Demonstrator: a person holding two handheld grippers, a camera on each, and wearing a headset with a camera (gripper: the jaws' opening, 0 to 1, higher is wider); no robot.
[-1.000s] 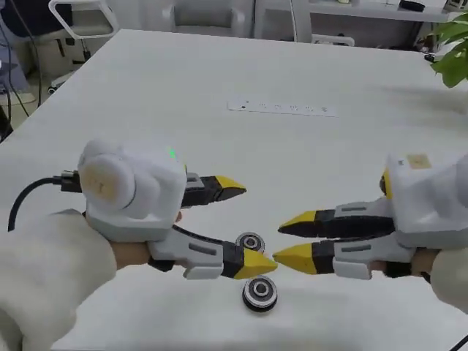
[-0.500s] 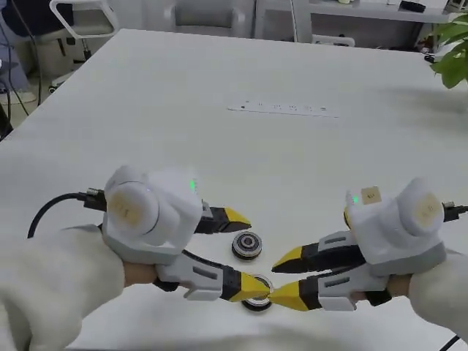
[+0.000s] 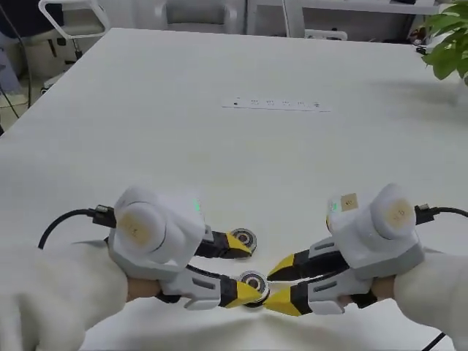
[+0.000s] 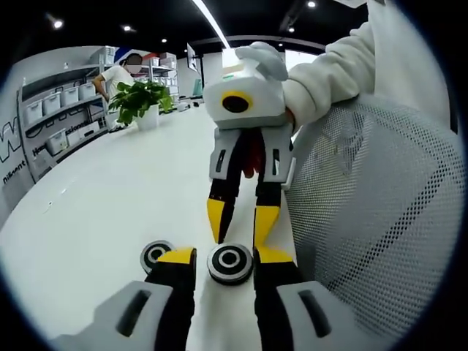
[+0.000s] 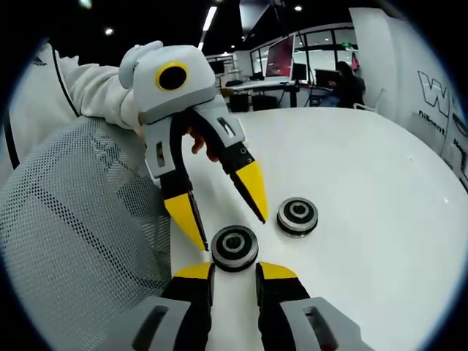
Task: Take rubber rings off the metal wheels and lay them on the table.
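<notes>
Two metal wheels with black rubber rings lie flat near the table's front edge. The near wheel [image 3: 253, 281] [image 4: 229, 263] [image 5: 234, 247] sits between the tips of my left gripper [image 3: 248, 267] [image 4: 227, 257], which is open around it. My right gripper [image 3: 280, 284] [image 5: 234, 274] faces it from the other side, open, its tips just short of the same wheel. The far wheel [image 3: 243, 238] [image 4: 156, 254] [image 5: 297, 215] lies outside the jaws, partly hidden in the head view by the left gripper's upper finger. The two grippers almost meet tip to tip.
A flat white power strip [image 3: 276, 104] lies mid-table. A green plant [image 3: 446, 44] stands at the far right, and chairs stand beyond the far edge. A black cable [image 3: 62, 221] trails from the left gripper. A mesh chair back [image 4: 365, 219] is close behind.
Both grippers have dropped toward the table and drawn together around the near wheel, the right one turning inward. The wheels have stayed put; the head view has shifted slightly.
</notes>
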